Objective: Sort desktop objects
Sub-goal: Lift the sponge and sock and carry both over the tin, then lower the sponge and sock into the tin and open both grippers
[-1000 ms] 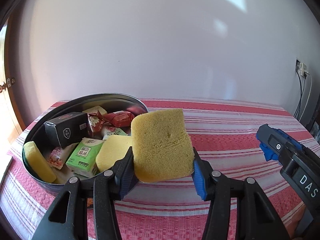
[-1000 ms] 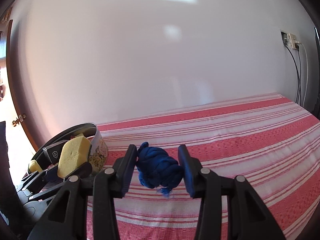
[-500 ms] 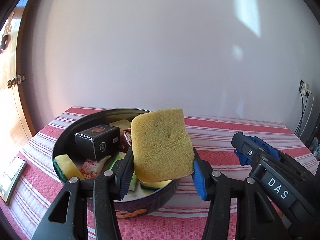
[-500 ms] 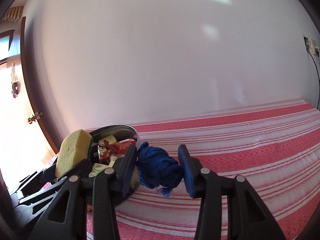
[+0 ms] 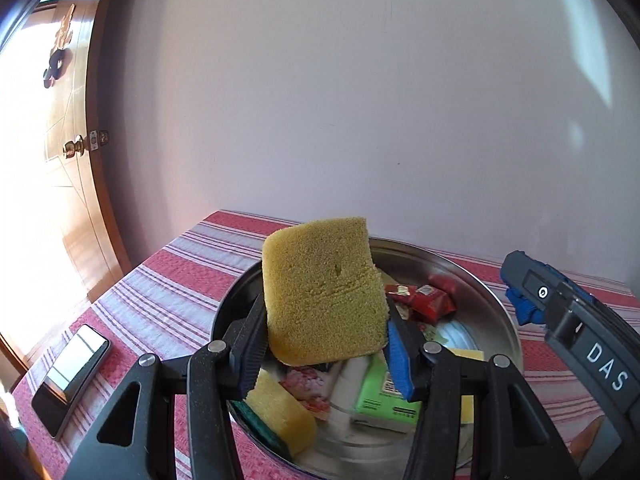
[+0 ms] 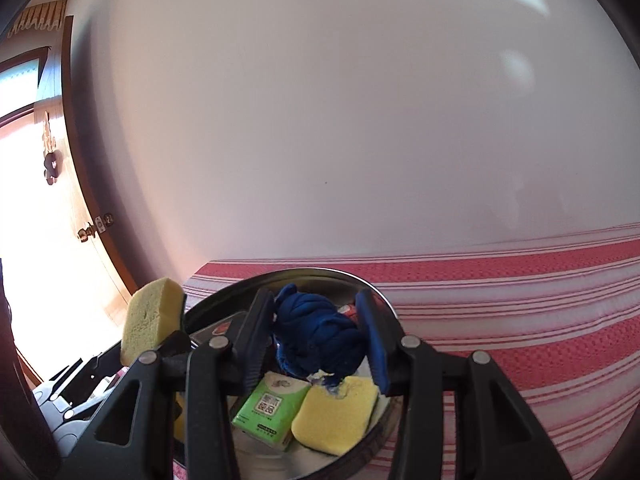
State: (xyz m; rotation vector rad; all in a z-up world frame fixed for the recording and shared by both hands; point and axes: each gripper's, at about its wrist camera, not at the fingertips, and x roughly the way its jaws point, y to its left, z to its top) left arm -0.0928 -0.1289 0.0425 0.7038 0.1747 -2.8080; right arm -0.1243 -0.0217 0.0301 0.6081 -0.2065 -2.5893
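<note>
L gripper [image 5: 326,338] pinches a yellow sponge [image 5: 322,290], held up above the round metal tin [image 5: 496,304]. R gripper [image 6: 316,340] is clamped on a blue knotted cloth [image 6: 318,338], also over the tin.

Left wrist view only: phone [image 5: 70,374] lying on the striped tablecloth [image 5: 160,292], left of the tin; red snack packs [image 5: 424,300] at the tin's far side; a sponge w/ green scrub backing [image 5: 278,414] at its near-left edge; pink-print packet [image 5: 308,386] mid tin.

Right wrist view only: a flat yellow sponge [image 6: 336,414] lying in the tin just right of the green tissue pack [image 6: 272,410], plus long bare cloth stretching right. The green pack shows in both views; so does the door w/ brass knob [image 5: 74,148] at far left.
</note>
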